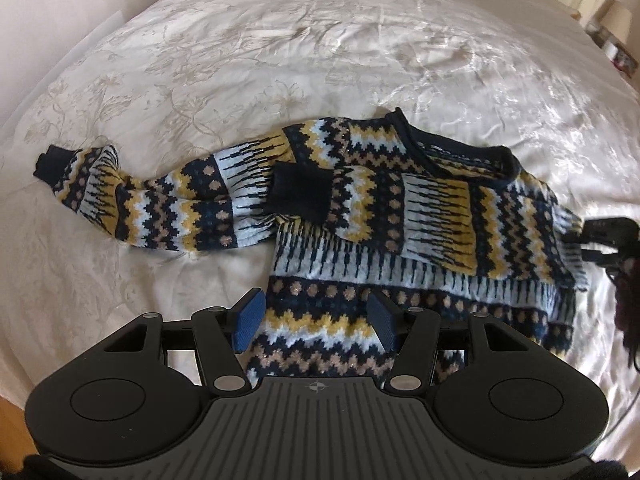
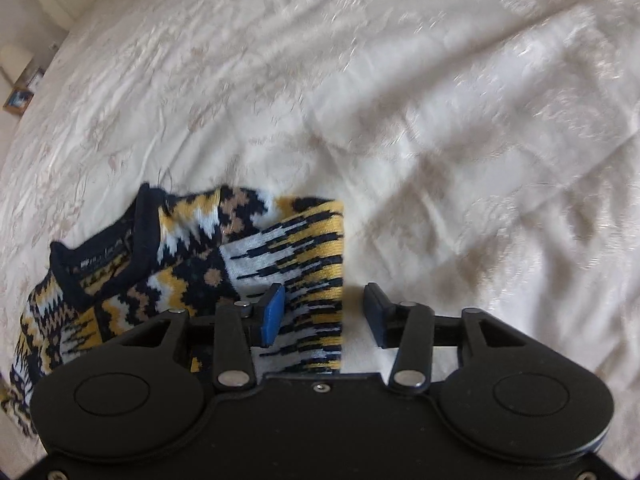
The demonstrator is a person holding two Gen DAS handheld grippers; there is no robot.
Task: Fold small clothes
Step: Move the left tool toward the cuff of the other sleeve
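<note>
A thick knitted sweater [image 1: 400, 216] with zigzag, dot and spike bands in navy, mustard, pale blue and tan lies flat on a cream bedspread [image 1: 280, 48] whose glossy, creased fabric carries a woven floral pattern. In the left wrist view the garment fills the middle of the frame, its ribbed navy collar [image 1: 416, 140] toward 1 o'clock. One sleeve stretches out toward 9 o'clock and ends in a plain navy cuff [image 1: 50, 162]; the other sleeve is folded across the chest, its dark cuff [image 1: 300, 194] near the centre. The left gripper [image 1: 316, 320] hovers above the hem with its blue ribbed pads [image 1: 250, 320] apart and nothing between them. The right gripper [image 2: 324, 314] also has its fingers spread, straddling the sweater's folded right edge at 6 o'clock without closing on it; its far pad [image 2: 374, 312] sits over bare bedspread. In the right wrist view a label inside the neckline [image 2: 100, 258] shows pale writing too blurred to read. The black gripper bodies hide the sweater's lower edge in both views. A dark device at 3 o'clock in the left view, cut off by the frame, is hard to identify.
</note>
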